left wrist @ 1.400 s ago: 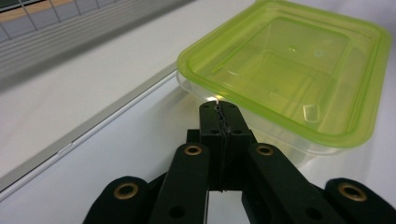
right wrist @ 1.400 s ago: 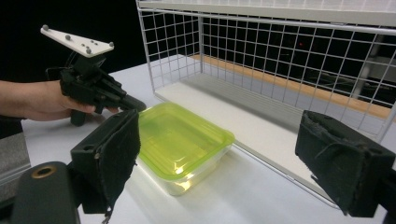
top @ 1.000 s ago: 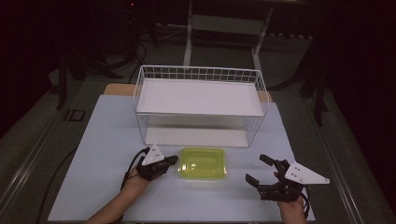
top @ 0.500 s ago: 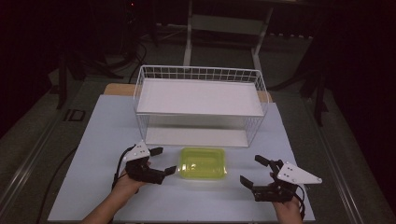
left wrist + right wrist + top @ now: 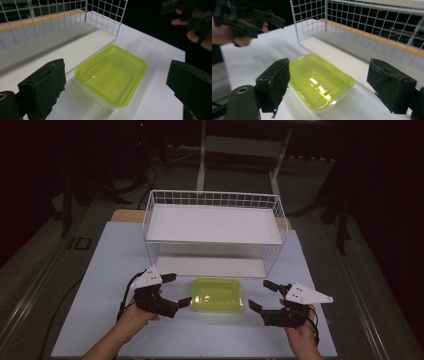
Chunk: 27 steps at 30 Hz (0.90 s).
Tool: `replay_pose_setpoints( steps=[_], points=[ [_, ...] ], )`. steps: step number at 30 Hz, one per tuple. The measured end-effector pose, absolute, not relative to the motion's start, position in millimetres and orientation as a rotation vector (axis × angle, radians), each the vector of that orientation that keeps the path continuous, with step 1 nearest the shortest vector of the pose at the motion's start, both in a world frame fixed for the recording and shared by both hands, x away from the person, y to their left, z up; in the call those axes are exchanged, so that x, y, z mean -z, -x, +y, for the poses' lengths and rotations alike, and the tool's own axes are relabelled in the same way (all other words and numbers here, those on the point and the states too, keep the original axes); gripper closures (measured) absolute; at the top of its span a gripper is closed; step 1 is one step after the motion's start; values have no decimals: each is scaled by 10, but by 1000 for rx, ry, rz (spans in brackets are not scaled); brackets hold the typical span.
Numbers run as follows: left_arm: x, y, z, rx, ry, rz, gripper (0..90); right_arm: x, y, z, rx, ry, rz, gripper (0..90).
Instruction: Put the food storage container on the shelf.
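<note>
White tabletop (image 5: 90, 270) stands in a dark room, bearing a wire rack (image 5: 214, 232) and, just before it, a yellow-green tub (image 5: 218, 295). Left gripper (image 5: 175, 292) and right gripper (image 5: 262, 296) flank the tub, both gaping and empty, the right's jaws just narrowing slightly.

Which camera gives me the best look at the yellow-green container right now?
The left gripper view: the container lies whole and close between its jaws. The right gripper view has it partly behind a jaw; the high view shows it small.
</note>
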<state>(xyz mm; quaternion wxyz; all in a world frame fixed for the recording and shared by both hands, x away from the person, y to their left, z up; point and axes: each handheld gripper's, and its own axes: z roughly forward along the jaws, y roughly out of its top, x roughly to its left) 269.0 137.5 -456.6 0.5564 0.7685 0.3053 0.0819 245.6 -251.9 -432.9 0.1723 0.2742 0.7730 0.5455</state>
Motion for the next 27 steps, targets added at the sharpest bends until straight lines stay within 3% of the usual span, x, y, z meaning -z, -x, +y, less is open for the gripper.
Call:
replay_pose_setpoints(
  steps=[7,16,27],
  points=[
    [4555,-2850,1213,-147,-1845,770,30,4354,-2642,-2315,-1506,-793,2216,114],
    [4659,-3013,1071,-150,-1895,845,54,4535,-2839,-2121,-1435,-843,2232,115],
    [4898,-3129,1069,-127,-1922,1006,149,4779,-2988,-2059,-1327,-929,2306,220]
  ],
)
